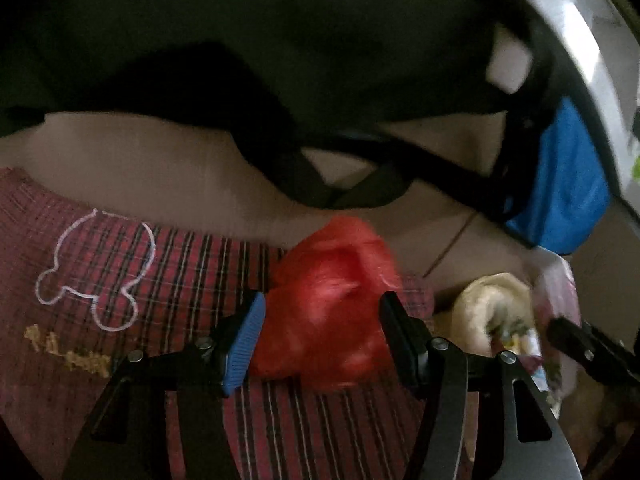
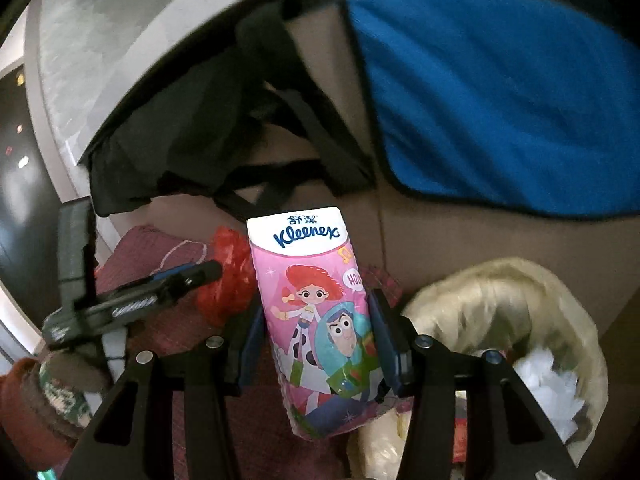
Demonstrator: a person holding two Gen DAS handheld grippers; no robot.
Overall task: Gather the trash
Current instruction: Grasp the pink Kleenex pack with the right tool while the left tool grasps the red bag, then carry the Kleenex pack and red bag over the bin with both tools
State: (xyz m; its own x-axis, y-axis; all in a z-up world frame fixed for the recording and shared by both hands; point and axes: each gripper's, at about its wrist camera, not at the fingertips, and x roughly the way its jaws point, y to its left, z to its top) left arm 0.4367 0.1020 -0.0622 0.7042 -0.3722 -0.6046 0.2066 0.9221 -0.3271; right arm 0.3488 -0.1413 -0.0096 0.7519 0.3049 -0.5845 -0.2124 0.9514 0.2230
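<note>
Right now the left gripper (image 1: 320, 334) is standing wide, its jaws bracketing a crumpled red plastic bag (image 1: 334, 304) that is lying on the red plaid cloth (image 1: 120, 280); the blue pad (image 1: 246, 344) is just beside the bag's left edge and I cannot tell whether it is touching, while the black pad sits a little clear on the right. Nothing is being squeezed yet. The bag is sitting straight ahead along the fingers, roundish with no clear long axis, so this hand is the nearer one and needs only to close. Meanwhile the right gripper (image 2: 316, 344) is holding a pink Kleenex tissue pack (image 2: 316, 320) across its narrow width, the pack's long axis running forward along the fingers. To its right, close by, the bin with the pale liner (image 2: 500, 292) is gaping open with white crumpled paper (image 2: 548, 392) inside, so the pack probably has only a short swing rightward to go.
</note>
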